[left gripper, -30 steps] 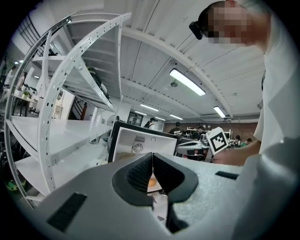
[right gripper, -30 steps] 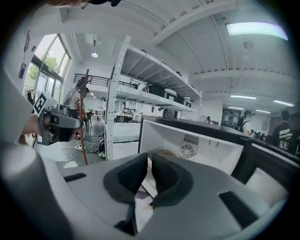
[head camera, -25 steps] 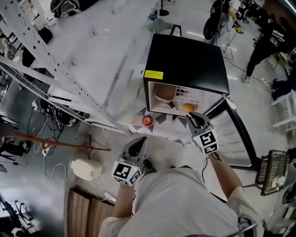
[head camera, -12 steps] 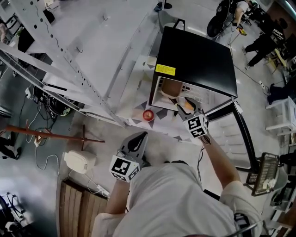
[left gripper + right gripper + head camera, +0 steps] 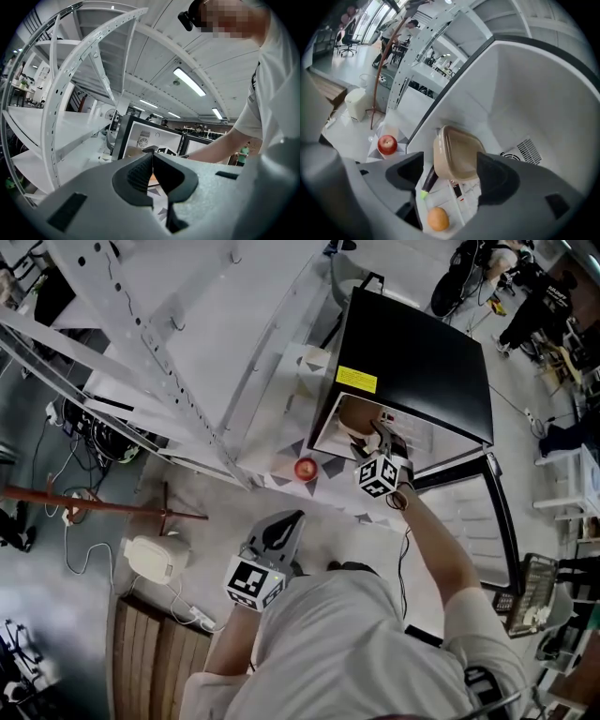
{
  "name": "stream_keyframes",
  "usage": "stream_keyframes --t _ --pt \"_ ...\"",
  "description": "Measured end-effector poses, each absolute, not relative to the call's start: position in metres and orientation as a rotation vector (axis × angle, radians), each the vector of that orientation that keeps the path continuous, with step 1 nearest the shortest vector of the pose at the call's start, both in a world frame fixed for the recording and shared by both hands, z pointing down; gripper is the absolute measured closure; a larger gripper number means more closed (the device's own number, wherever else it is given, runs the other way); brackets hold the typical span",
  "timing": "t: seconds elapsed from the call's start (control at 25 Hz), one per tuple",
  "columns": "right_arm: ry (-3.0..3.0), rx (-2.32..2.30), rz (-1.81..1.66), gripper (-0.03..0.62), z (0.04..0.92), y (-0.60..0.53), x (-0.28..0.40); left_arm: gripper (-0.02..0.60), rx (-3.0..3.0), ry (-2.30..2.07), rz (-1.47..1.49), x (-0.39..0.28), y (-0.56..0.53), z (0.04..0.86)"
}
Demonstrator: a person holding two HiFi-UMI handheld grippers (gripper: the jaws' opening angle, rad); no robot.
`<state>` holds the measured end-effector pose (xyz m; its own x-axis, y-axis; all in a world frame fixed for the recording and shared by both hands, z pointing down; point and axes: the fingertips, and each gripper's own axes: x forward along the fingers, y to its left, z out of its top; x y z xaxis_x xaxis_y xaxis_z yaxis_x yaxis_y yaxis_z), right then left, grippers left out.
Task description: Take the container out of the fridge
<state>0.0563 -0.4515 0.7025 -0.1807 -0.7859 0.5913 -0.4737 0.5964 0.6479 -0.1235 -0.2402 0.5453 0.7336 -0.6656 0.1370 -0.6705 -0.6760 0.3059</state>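
The right gripper (image 5: 451, 174) reaches into the fridge (image 5: 520, 93), jaws opening; the container (image 5: 457, 150) sits straight ahead between them, ungripped. The left gripper (image 5: 152, 168), clenched empty, hangs well back.

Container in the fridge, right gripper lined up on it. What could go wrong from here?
1. The right gripper has its jaws opening with the container between them, pads not on it. The container looks nearly as wide as the gap, so a close might catch only an edge and slip.
2. The eggplant lies by the container's lower edge and the orange sits in front. Pulling out could drag or roll them off the shelf.
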Motion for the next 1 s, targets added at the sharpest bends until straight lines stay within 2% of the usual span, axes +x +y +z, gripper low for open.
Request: stream_keyframes --t 0.4,0.52,1.0 --pt "-1.580 0.956 -0.524 0.217 0.744 -0.485 0.064 0.577 2.572 -1.055 0.042 -0.148 -0.239 0.553" --pt "-1.527 0.956 -0.579 0.287 0.744 -0.490 0.064 0.577 2.568 -1.062 0.045 -0.155 -0.239 0.553" --pt "-1.570 0.993 -0.591 0.333 0.719 -0.472 0.054 0.577 2.590 -1.007 0.047 -0.160 -0.236 0.557"
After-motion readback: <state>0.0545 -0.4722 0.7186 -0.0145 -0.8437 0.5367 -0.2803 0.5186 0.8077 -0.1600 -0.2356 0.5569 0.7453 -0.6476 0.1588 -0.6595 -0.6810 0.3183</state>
